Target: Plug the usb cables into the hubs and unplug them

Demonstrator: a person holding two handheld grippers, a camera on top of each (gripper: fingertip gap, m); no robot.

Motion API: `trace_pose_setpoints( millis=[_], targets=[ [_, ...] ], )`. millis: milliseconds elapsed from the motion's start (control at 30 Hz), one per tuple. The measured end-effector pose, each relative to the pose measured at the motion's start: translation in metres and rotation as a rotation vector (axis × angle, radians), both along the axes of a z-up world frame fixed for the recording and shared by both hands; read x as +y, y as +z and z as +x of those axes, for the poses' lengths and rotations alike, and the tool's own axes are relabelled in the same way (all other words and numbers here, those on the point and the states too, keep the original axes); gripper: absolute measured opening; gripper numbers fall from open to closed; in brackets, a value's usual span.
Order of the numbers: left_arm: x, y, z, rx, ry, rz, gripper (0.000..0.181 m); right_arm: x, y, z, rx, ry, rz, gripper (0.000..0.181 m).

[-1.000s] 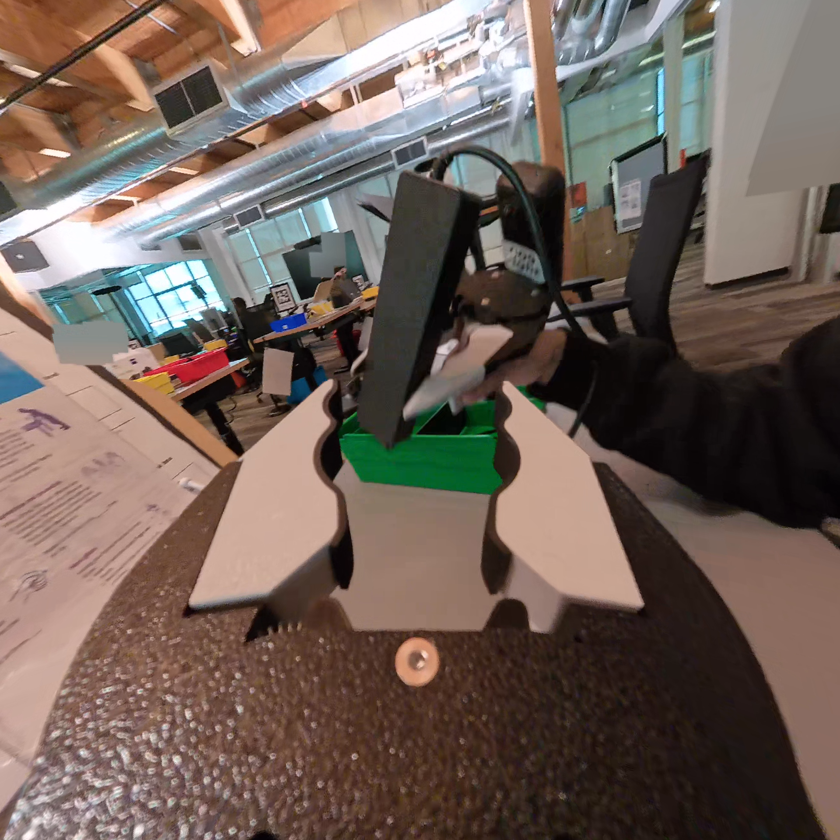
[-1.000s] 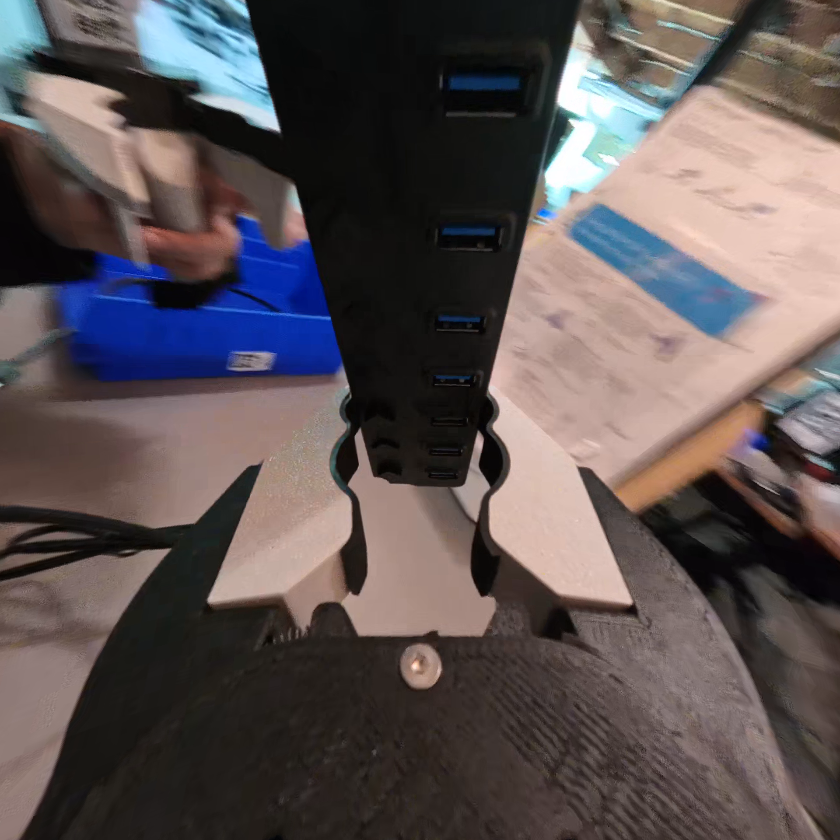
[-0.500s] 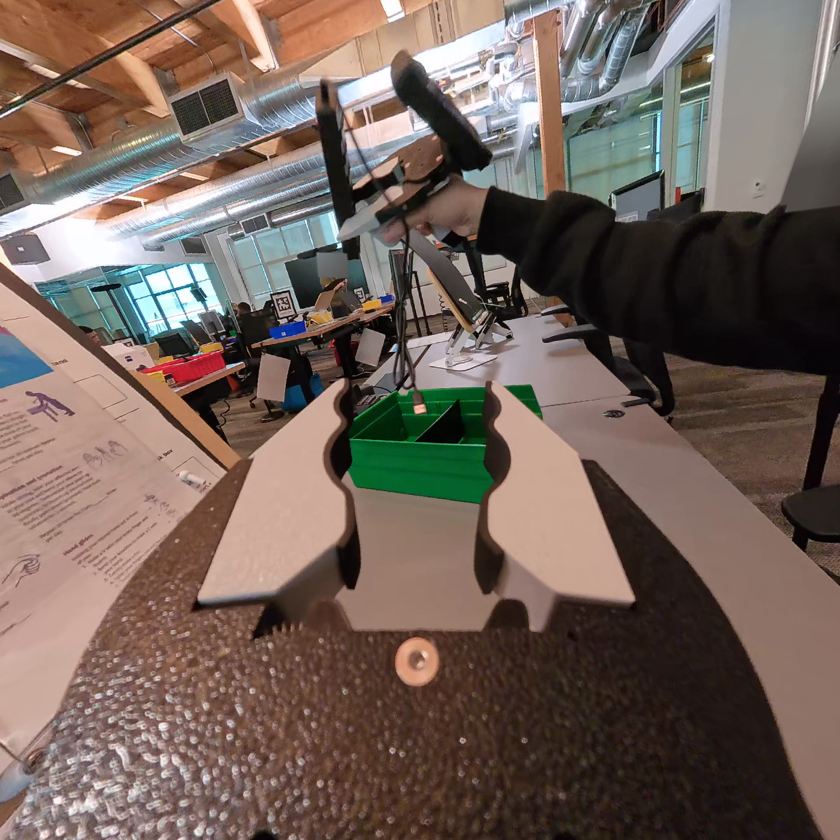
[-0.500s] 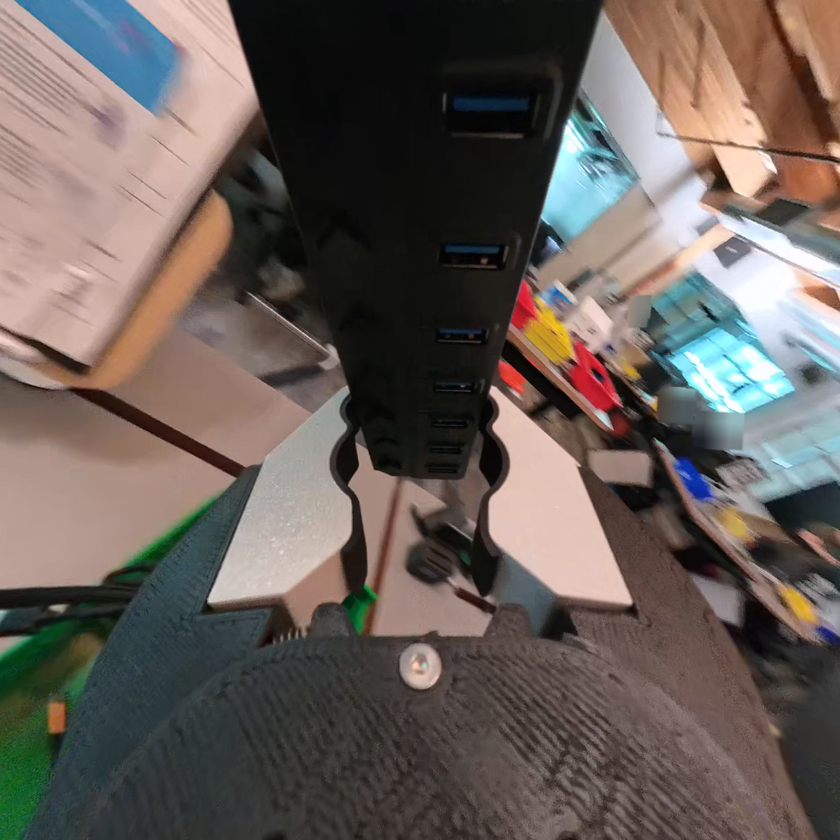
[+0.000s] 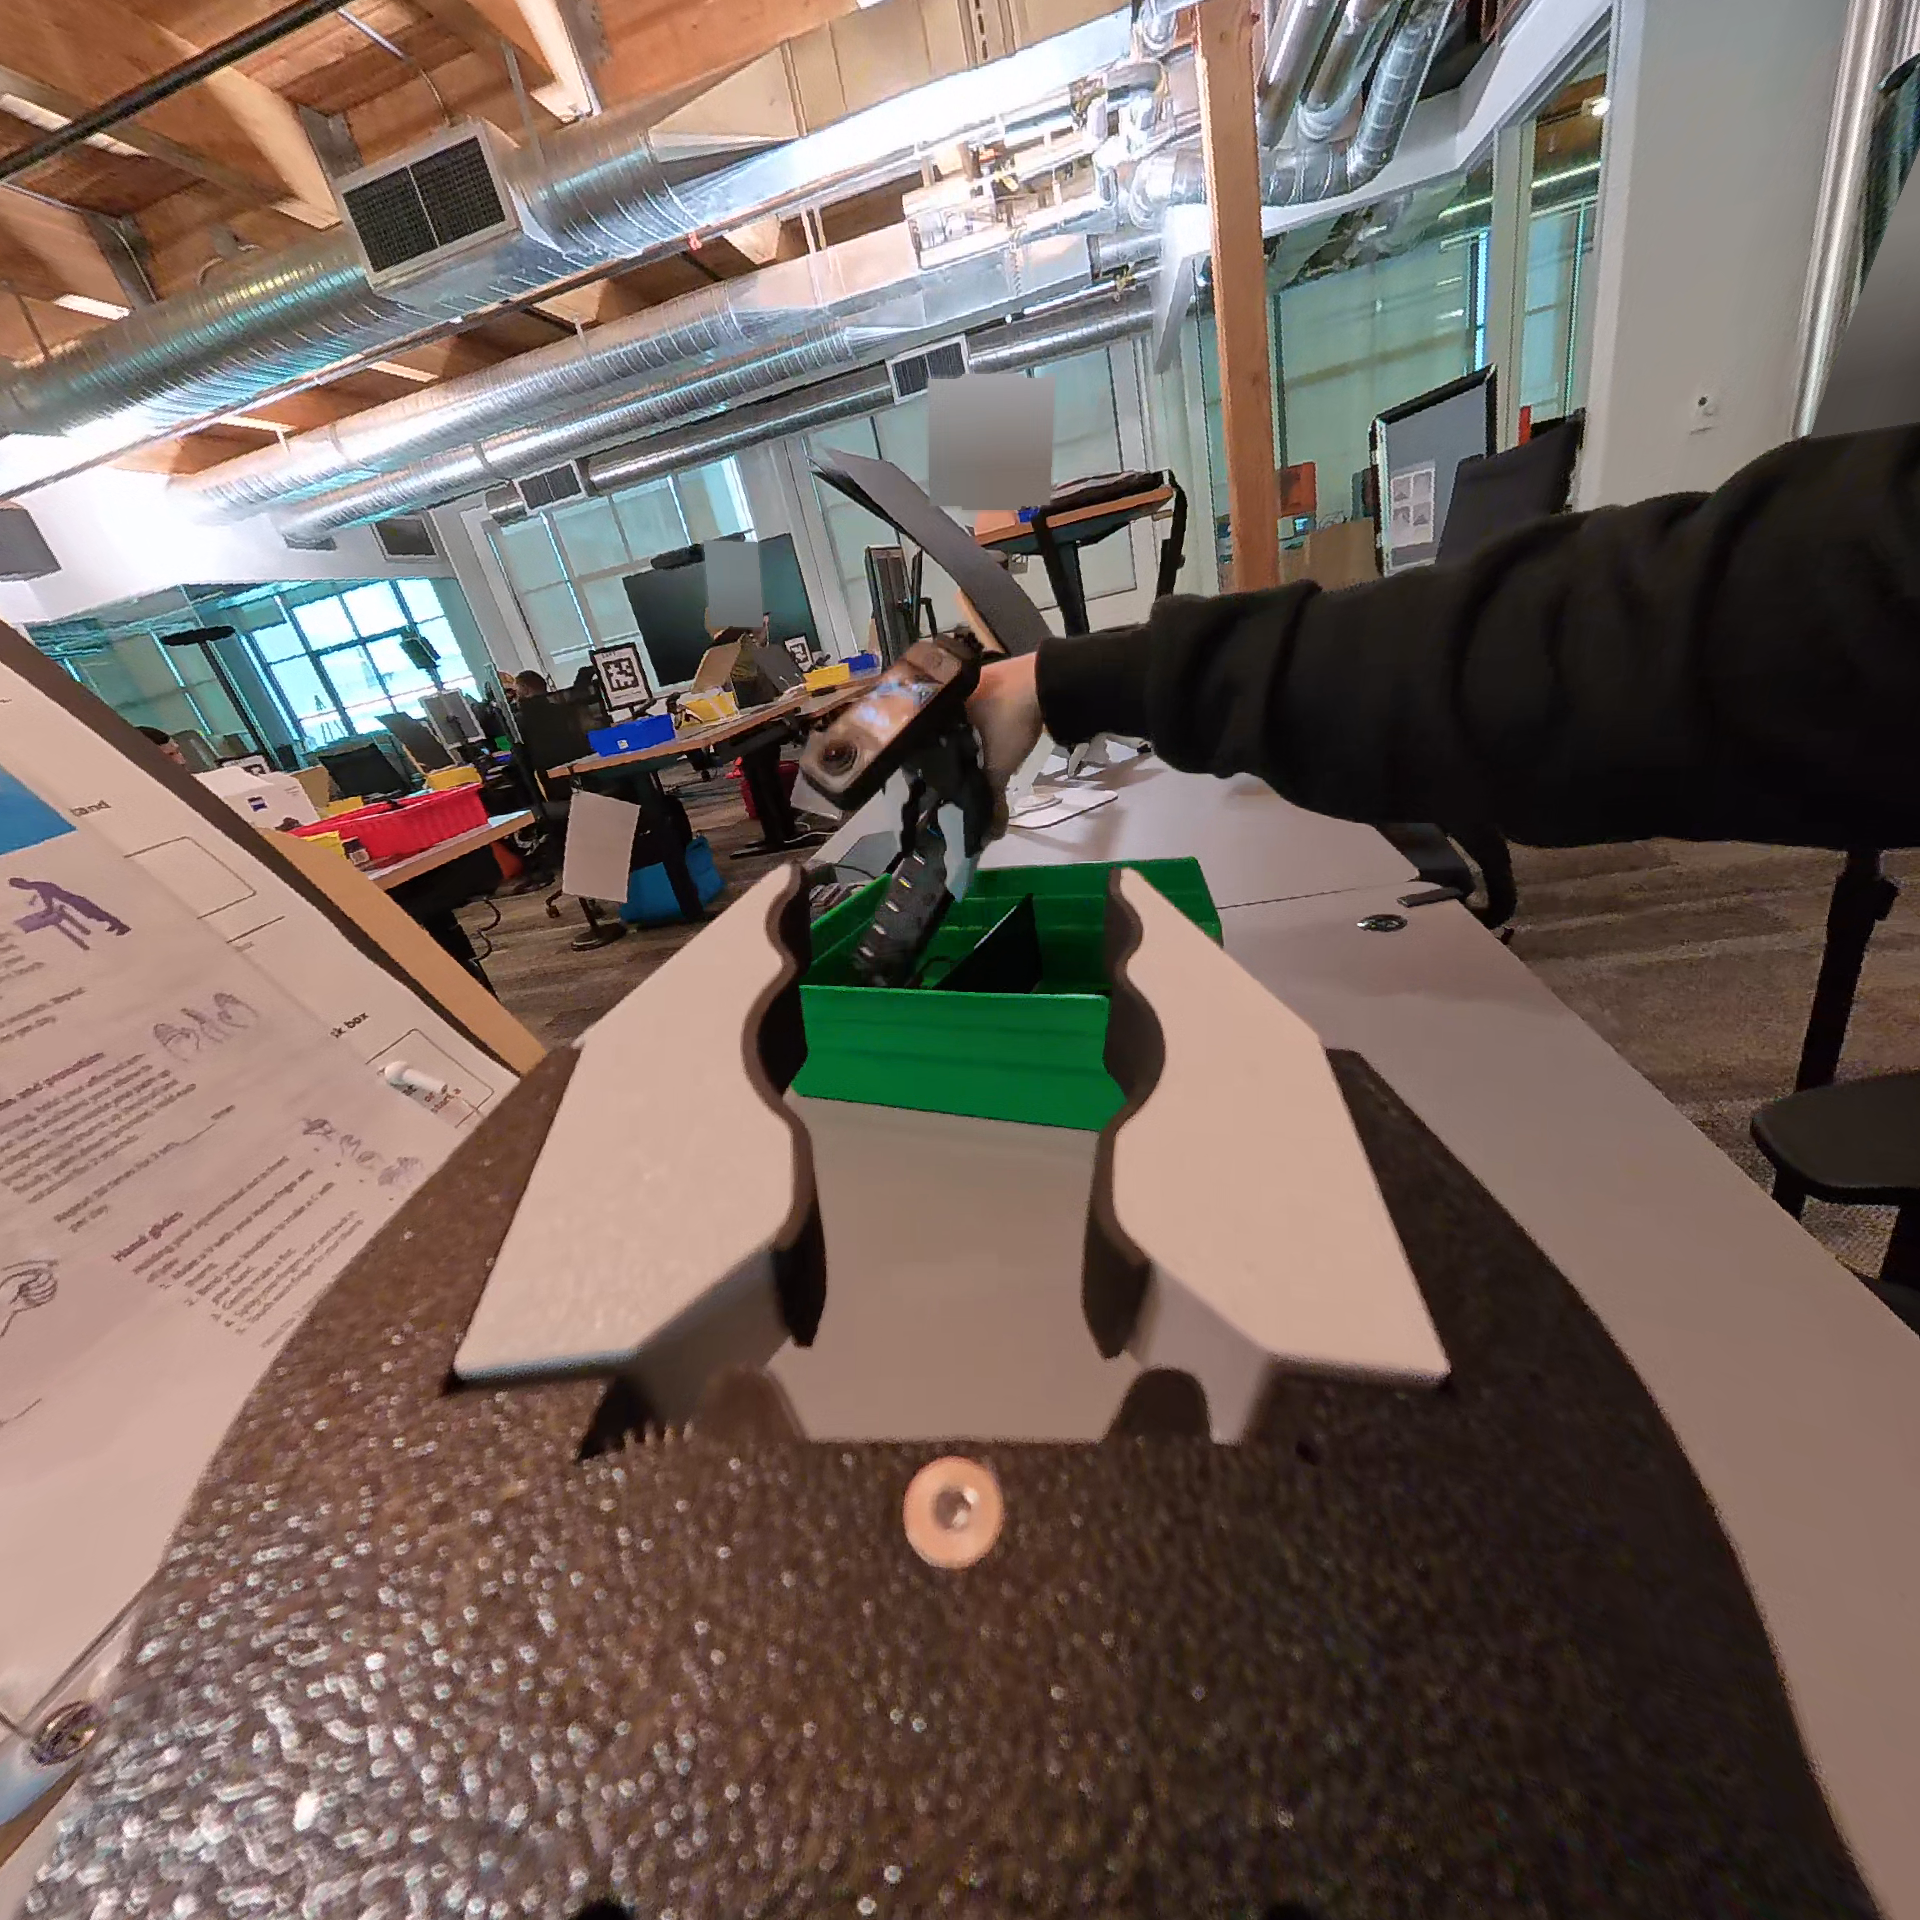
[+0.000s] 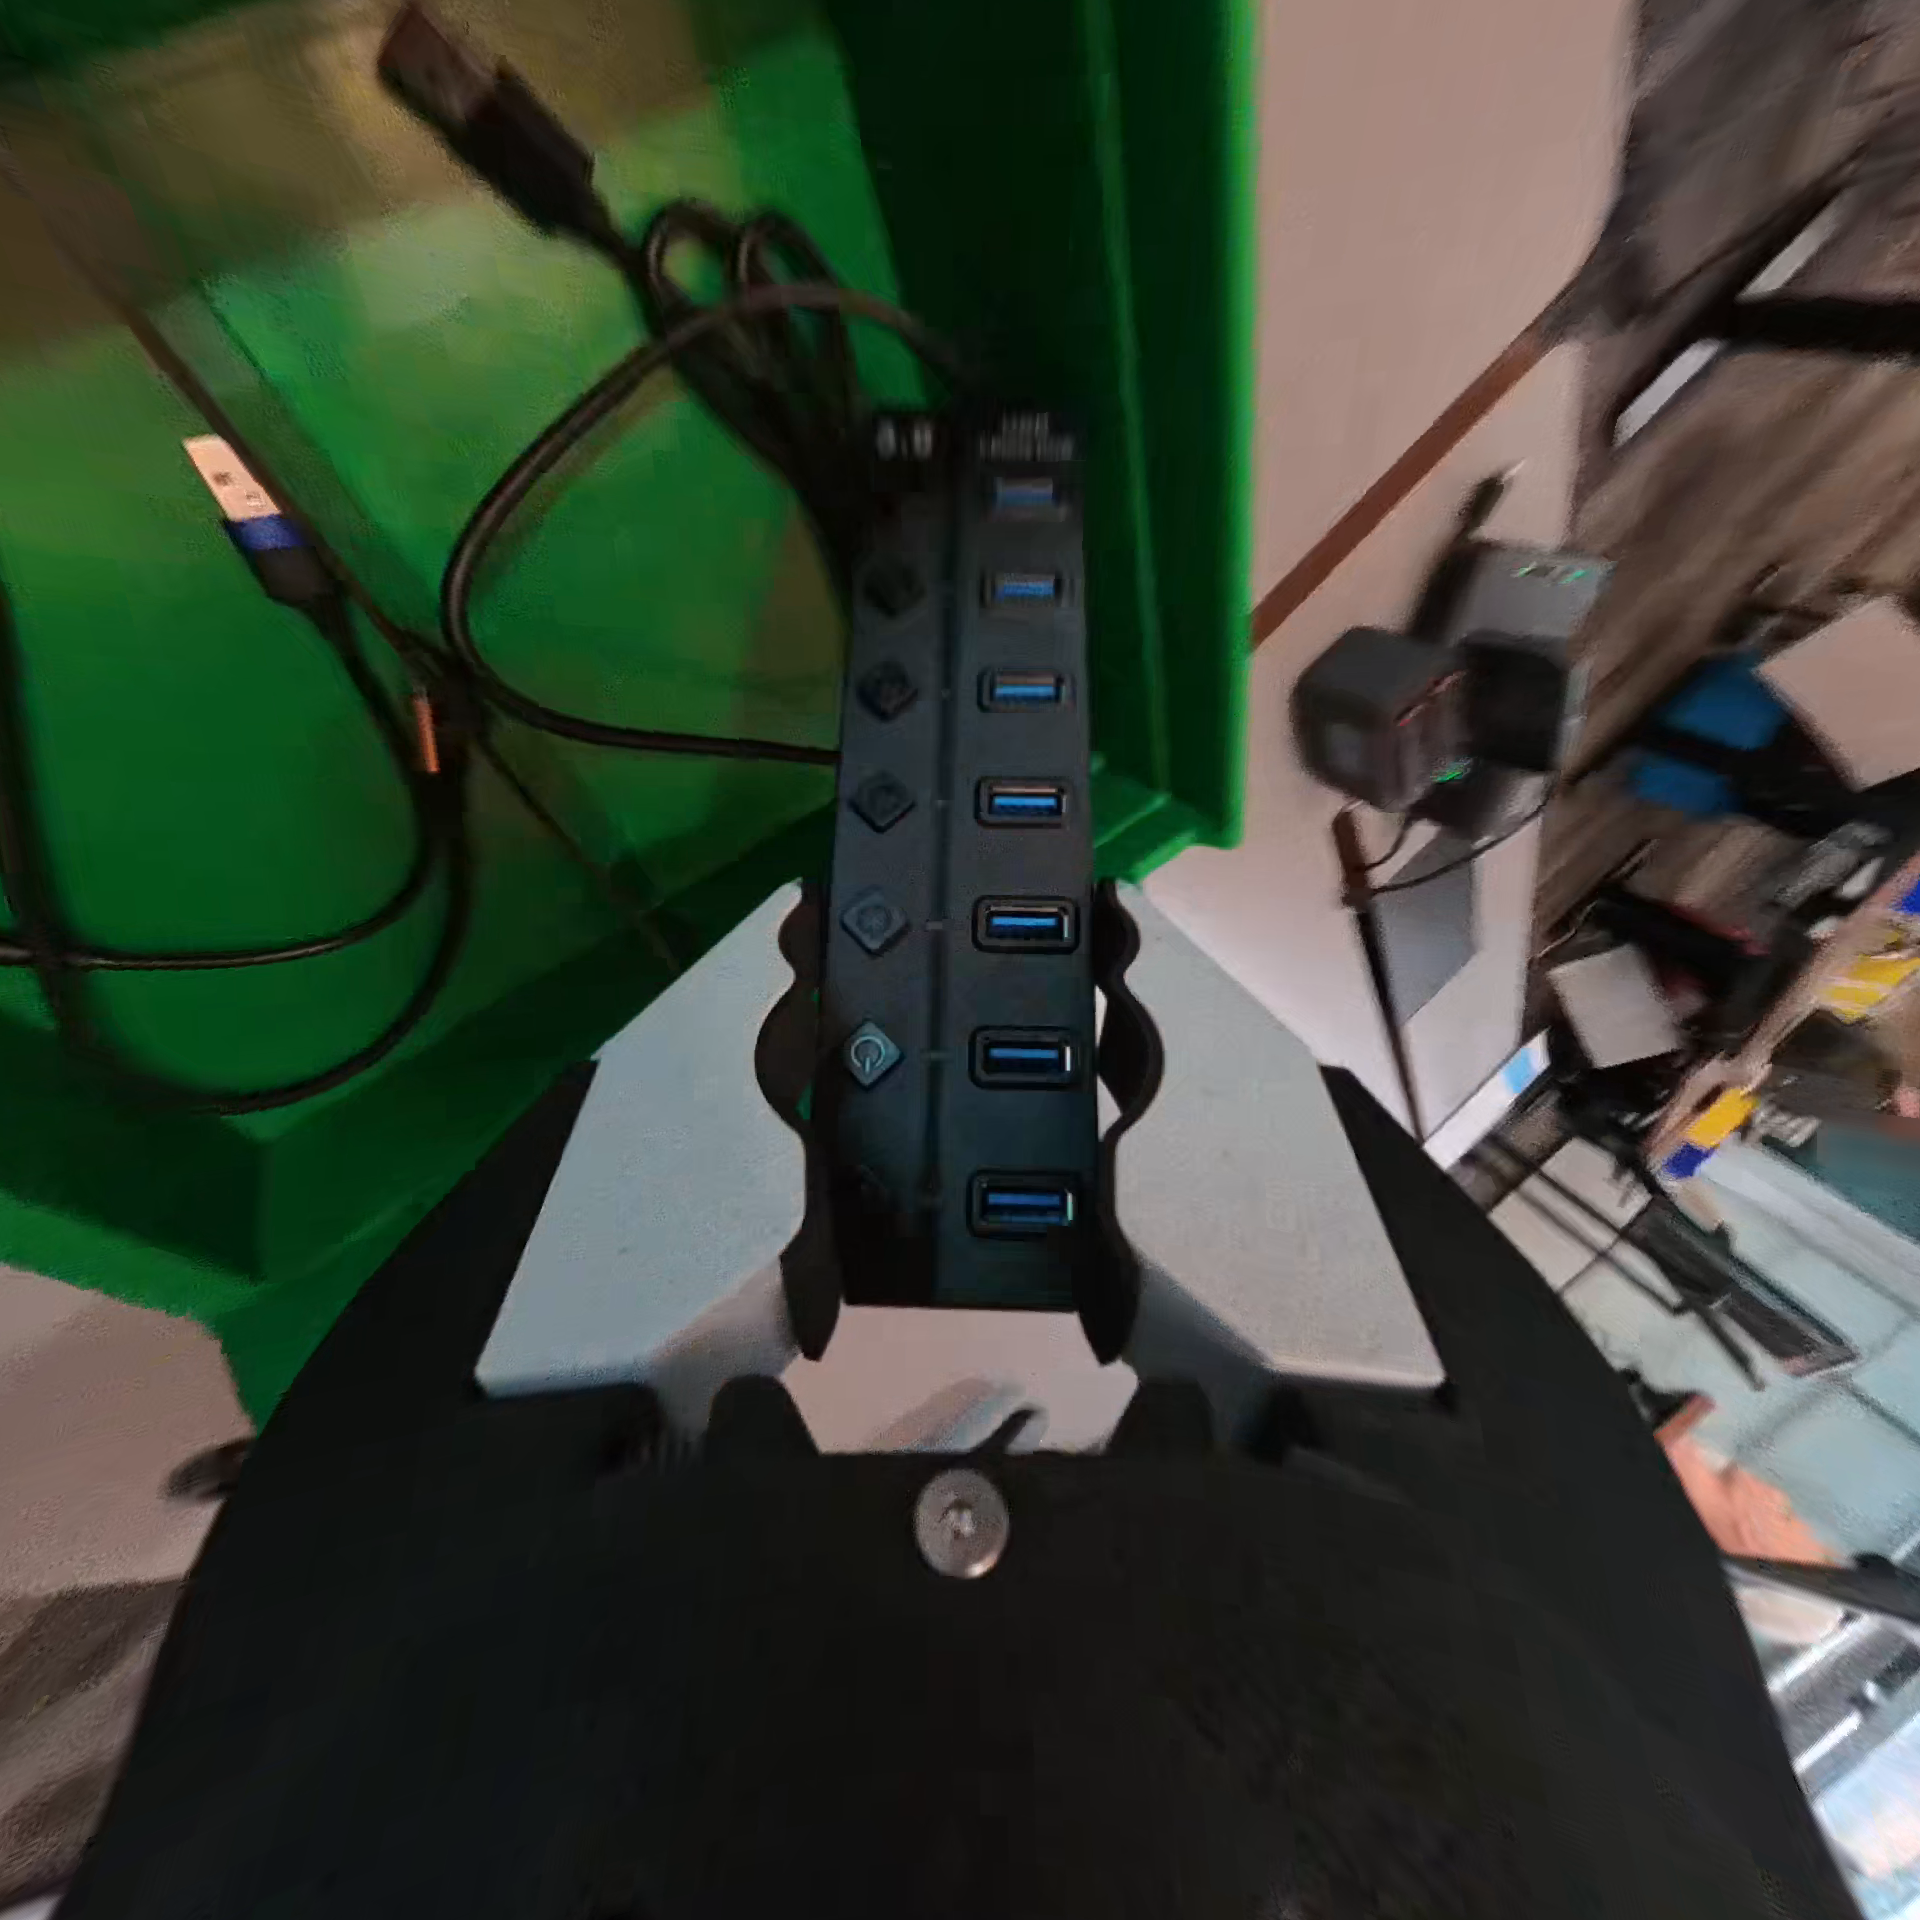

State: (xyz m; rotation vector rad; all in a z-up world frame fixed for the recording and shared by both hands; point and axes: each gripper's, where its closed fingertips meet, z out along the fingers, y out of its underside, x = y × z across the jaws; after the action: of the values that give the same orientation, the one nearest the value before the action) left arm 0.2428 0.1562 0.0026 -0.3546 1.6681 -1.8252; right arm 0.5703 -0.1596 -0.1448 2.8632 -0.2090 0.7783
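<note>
My right gripper (image 6: 956,914) is shut on a long black USB hub (image 6: 961,831) with a row of blue ports and round buttons. The hub points down into a green bin (image 6: 1039,260), its far end inside. Black USB cables (image 6: 457,665) lie coiled in the bin, with a blue-collared plug (image 6: 249,509) and a black plug (image 6: 488,114) loose. In the left wrist view my left gripper (image 5: 956,935) is open and empty, low over the table just short of the green bin (image 5: 956,1049). Beyond it the right gripper (image 5: 925,810) tilts the hub (image 5: 904,925) into the bin.
A slanted board with a printed sheet (image 5: 156,1039) stands close on the left. The grey table (image 5: 1455,1039) runs to the right, with a black chair (image 5: 1849,1153) off its edge. A black-sleeved arm (image 5: 1455,644) reaches across above the bin. A black device (image 6: 1382,717) sits beyond the bin.
The right gripper swung the hub from high in the air down into the green bin. The left gripper has stayed open and nearly still.
</note>
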Motion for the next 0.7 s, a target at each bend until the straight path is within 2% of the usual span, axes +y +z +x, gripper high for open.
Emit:
trace_pose_setpoints(
  millis=[100,200,267,400,500,567,633,700],
  targets=[
    [0.001,-0.001,0.001,0.004,0.001,0.004,0.054,-0.023,-0.015,0.006,0.006,-0.035,-0.174,0.052],
    [0.002,-0.001,0.001,0.005,-0.002,0.007,0.053,-0.018,-0.018,0.011,-0.015,-0.009,-0.165,0.051],
    [0.002,-0.002,0.001,0.006,-0.001,0.009,0.053,-0.002,-0.017,0.013,-0.025,0.052,-0.056,0.051],
    [0.002,0.001,-0.002,-0.002,-0.005,0.009,0.053,0.039,-0.002,0.003,0.021,0.166,0.291,0.051],
    [0.002,0.003,-0.003,-0.006,-0.006,0.012,0.052,0.043,-0.002,0.000,0.045,0.188,0.381,0.051],
    [0.002,0.003,-0.004,-0.006,-0.006,0.015,0.052,0.011,-0.019,0.006,0.057,0.064,0.227,0.051],
    [0.004,0.004,-0.004,-0.008,-0.001,0.016,0.052,-0.019,-0.024,0.022,-0.056,0.046,0.026,0.051],
    [0.008,0.006,-0.004,-0.013,0.024,0.021,0.052,-0.025,-0.029,0.022,-0.079,0.042,-0.019,0.051]
  ],
)
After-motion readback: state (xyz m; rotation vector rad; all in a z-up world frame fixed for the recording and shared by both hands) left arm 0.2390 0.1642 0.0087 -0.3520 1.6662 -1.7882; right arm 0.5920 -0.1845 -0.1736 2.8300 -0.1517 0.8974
